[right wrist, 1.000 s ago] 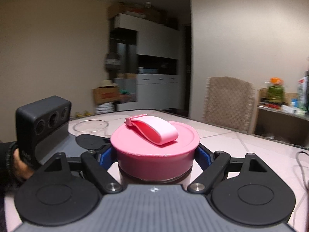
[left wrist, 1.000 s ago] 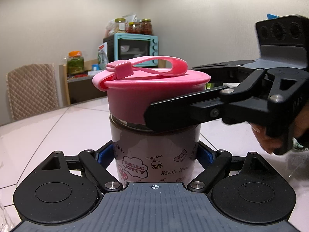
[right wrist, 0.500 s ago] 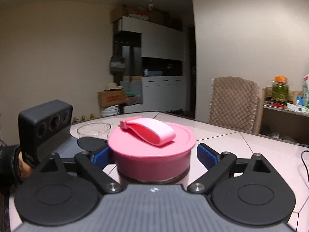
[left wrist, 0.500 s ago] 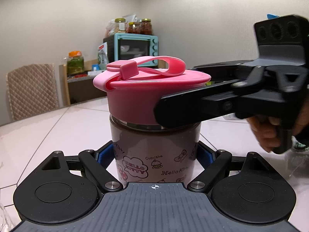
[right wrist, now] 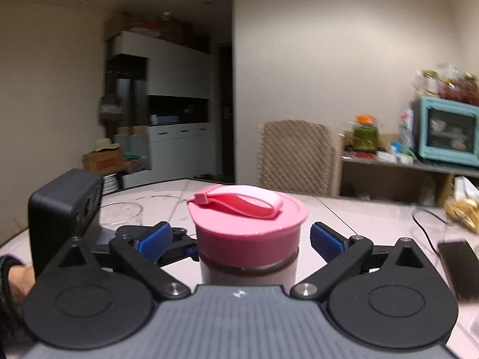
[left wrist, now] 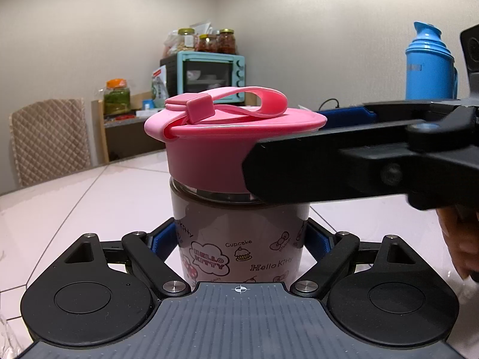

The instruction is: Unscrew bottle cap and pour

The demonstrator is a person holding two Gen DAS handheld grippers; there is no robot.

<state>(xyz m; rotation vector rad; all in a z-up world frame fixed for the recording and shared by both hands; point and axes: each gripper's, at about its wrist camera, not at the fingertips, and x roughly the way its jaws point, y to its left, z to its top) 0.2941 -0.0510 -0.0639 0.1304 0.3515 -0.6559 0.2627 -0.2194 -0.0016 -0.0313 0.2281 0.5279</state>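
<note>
A Hello Kitty bottle (left wrist: 239, 239) with dark liquid stands upright on the pink-white table. Its wide pink cap (left wrist: 218, 149) with a loop strap sits on top. My left gripper (left wrist: 239, 239) is shut on the bottle's body, blue pads pressed to both sides. My right gripper (right wrist: 239, 236) is open around the pink cap (right wrist: 248, 227), its blue pads (right wrist: 324, 240) standing clear of the cap on both sides. In the left wrist view the right gripper's black finger (left wrist: 344, 167) crosses in front of the cap.
A clear glass bowl (right wrist: 121, 214) sits on the table beyond the left gripper. A phone (right wrist: 459, 264) and a cable lie at the right. A blue thermos (left wrist: 429, 62), a chair (left wrist: 49, 140) and a shelf with a teal oven (left wrist: 214, 73) stand behind.
My right gripper has let go of the cap and opened, then swung round to the right. The cap has turned with it beforehand. The left gripper keeps its hold on the bottle.
</note>
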